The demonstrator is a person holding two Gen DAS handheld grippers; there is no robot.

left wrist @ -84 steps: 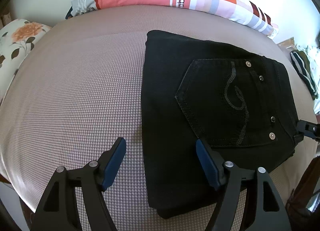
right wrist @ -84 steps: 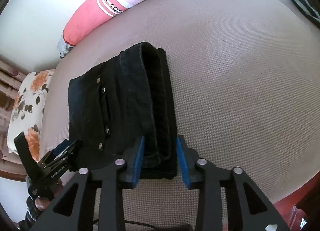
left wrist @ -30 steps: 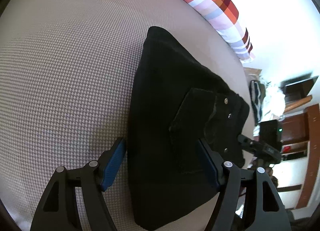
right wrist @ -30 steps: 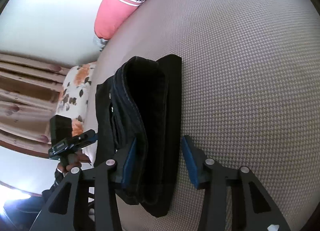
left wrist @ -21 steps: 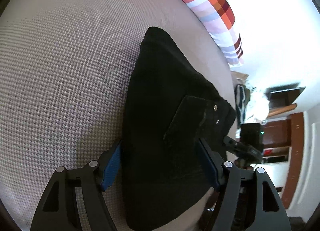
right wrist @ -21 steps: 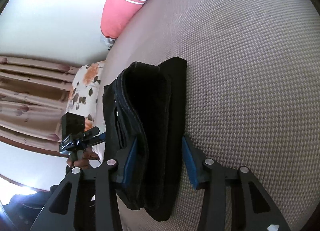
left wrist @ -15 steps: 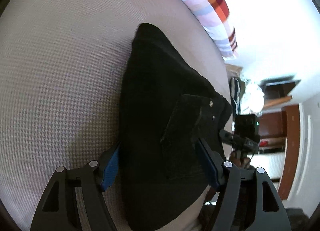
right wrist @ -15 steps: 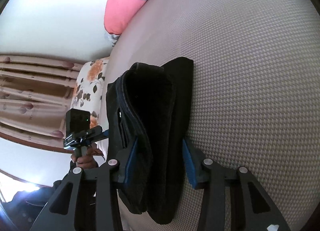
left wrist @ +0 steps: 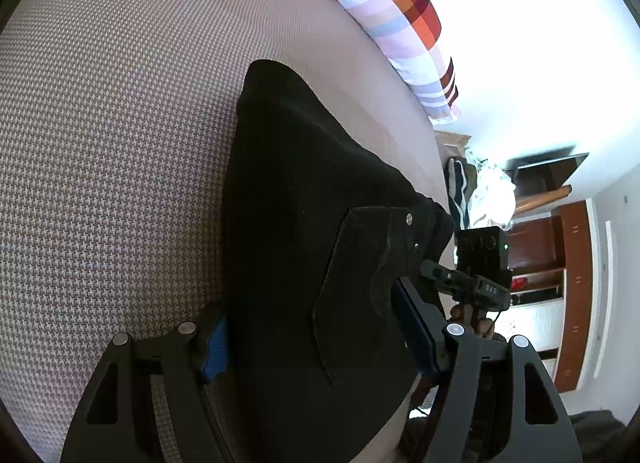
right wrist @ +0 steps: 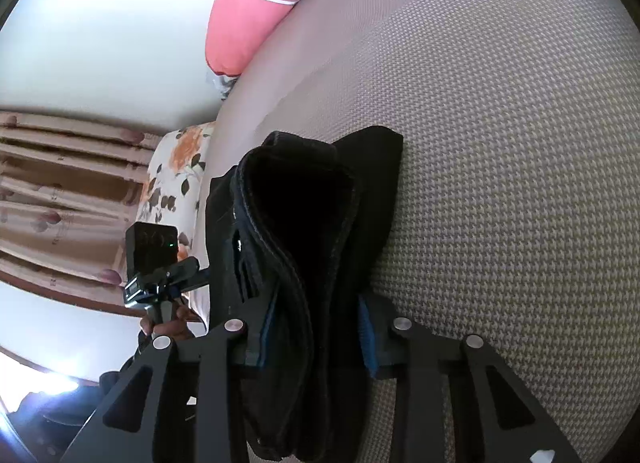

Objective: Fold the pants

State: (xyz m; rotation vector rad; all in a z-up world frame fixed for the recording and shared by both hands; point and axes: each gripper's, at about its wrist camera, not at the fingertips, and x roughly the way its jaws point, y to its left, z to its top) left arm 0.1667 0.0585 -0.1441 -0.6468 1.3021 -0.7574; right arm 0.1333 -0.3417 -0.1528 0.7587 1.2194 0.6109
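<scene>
The black pants (left wrist: 300, 183) are folded into a thick bundle on the checked bed (left wrist: 100, 143). My left gripper (left wrist: 312, 311) straddles the bundle's near end at the back pocket. Both blue pads touch the cloth, so it is shut on the pants. In the right wrist view the pants (right wrist: 312, 191) show their stacked waistband layers. My right gripper (right wrist: 316, 303) has those layers between its pads, and its jaws are closing on them. Each view shows the other gripper at the bundle's far side: the right one (left wrist: 480, 263) and the left one (right wrist: 156, 259).
A long pink and checked pillow (left wrist: 392, 3) lies along the bed's far edge, and a floral pillow (right wrist: 172, 175) lies beside the bed (right wrist: 500, 143). Striped clothes (left wrist: 460, 187) and wooden furniture (left wrist: 572, 263) stand past the bed. Curtains (right wrist: 60, 191) hang at left.
Both grippers have moved in over the bundle's ends, and both views have tilted. The right jaws have narrowed onto the folded layers. The left pads now touch the cloth.
</scene>
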